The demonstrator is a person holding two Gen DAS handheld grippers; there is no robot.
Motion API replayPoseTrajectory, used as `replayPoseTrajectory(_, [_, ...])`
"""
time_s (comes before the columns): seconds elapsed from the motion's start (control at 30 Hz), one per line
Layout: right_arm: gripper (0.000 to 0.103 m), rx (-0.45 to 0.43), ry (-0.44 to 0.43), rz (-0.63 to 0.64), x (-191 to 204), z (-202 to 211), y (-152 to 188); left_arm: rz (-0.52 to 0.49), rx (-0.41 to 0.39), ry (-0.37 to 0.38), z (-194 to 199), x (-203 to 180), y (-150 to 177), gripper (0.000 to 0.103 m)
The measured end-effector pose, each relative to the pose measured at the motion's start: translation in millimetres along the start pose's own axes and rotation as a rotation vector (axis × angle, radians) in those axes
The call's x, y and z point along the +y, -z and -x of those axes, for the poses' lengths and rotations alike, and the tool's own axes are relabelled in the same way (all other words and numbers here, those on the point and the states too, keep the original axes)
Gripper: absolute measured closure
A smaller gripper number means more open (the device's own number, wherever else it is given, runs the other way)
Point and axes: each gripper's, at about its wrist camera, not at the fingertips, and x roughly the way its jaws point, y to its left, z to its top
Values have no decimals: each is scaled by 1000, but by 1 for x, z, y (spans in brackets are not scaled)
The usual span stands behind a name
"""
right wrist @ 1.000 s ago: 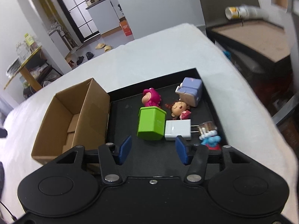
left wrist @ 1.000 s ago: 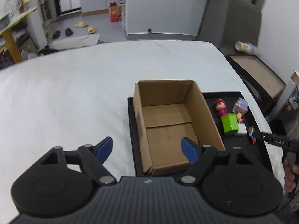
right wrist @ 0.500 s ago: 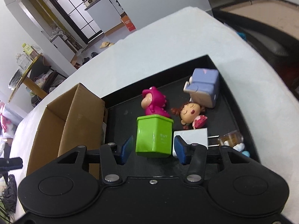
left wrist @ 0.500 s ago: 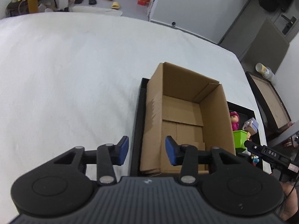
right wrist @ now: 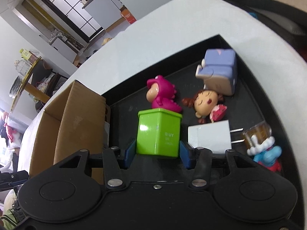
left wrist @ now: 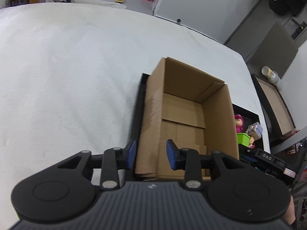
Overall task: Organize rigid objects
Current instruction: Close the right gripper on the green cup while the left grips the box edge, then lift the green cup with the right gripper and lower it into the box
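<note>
1. Green plastic first — the green box [right wrist: 159,132] stands upright between the blue pads of the right gripper [right wrist: 156,152], both pads against its sides: a firm clasp.
2. Just right of that gripper lies a white plug adapter [right wrist: 209,135]; farther right, a blue figurine [right wrist: 265,152].
3. Beyond the box sit a pink dinosaur toy [right wrist: 163,96], a doll [right wrist: 206,103] and a lavender cube [right wrist: 220,71], all in the black tray [right wrist: 249,103].
4. Left gripper [left wrist: 151,154] is closing — its pads straddle the near left wall of the cardboard box [left wrist: 188,118], not yet pressing it.
</note>
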Motion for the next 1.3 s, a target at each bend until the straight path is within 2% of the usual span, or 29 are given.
replayPoseTrajectory(0.1, [57,2,-12,-27,-4,2,1,-10,15,-7,-5,-4,2,70])
replayPoseTrajectory(0.33, [57,-24,-35,-20,2,21,-1,-15,23,-10,-13,-7,5,88])
replayPoseTrajectory(0.5, [57,-21,-36,-6,14,30,-2,-8,14,-11,-13,-6,4,91])
replayPoseTrajectory(0.8, [57,-49,-30,39,58,39,-13,3,5,-4,-15,-6,1,92])
replayPoseTrajectory(0.97, [57,-51,-12,83,74,41,-16,-19,-9,2,-18,-4,2,92])
replayPoseTrajectory(1.3, [57,-57,3,159,106,48,-16,3,-8,41,-21,3,-1,92])
